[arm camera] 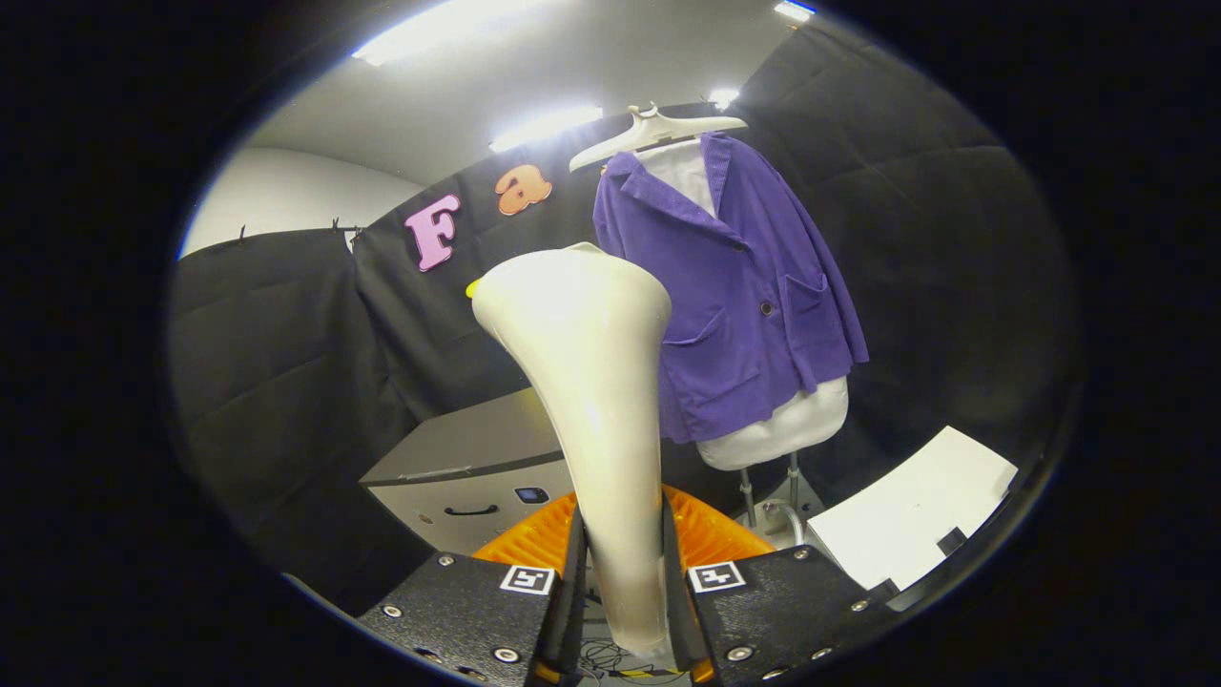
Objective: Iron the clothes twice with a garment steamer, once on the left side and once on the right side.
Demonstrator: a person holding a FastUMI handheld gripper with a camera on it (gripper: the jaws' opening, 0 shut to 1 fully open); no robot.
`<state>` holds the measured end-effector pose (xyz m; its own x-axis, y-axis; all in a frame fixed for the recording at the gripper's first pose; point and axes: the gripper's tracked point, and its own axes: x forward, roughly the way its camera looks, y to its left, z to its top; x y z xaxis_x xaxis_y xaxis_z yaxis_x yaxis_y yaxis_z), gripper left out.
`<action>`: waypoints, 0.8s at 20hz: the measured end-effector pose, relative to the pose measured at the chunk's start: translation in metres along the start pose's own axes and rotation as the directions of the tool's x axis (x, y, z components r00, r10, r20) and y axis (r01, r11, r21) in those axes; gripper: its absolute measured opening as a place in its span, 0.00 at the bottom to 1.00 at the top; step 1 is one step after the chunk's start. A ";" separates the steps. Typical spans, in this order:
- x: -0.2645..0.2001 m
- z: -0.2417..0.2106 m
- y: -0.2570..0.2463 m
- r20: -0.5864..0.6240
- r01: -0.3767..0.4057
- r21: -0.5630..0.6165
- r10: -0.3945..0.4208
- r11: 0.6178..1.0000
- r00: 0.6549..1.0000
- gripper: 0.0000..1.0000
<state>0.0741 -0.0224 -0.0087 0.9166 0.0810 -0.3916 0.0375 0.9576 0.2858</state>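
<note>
The claw (625,572) grips the cream plastic garment steamer (591,382) by its handle — both fingers pressing it (head upright) — with the purple corduroy jacket (744,296) hanging beyond, slightly right.

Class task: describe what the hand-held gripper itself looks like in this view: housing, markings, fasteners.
The gripper shows two dark, speckled blocks, one on each side. Each carries a square black-and-white marker on its inner top corner and several round silver screws. Ribbed orange parts sit behind the blocks.
</note>
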 end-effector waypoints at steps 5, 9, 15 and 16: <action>0.001 -0.013 0.008 -0.027 -0.010 -0.006 0.009 1.000 1.000 0.37; 0.004 -0.014 0.014 -0.032 -0.013 -0.012 0.013 1.000 0.999 0.37; 0.008 -0.019 0.018 -0.051 -0.012 -0.012 0.011 1.000 0.999 0.37; 0.008 -0.020 0.018 -0.052 -0.010 -0.010 0.010 1.000 0.999 0.37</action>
<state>0.0740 0.0007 -0.0243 0.8951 0.1046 -0.4334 0.0239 0.9594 0.2809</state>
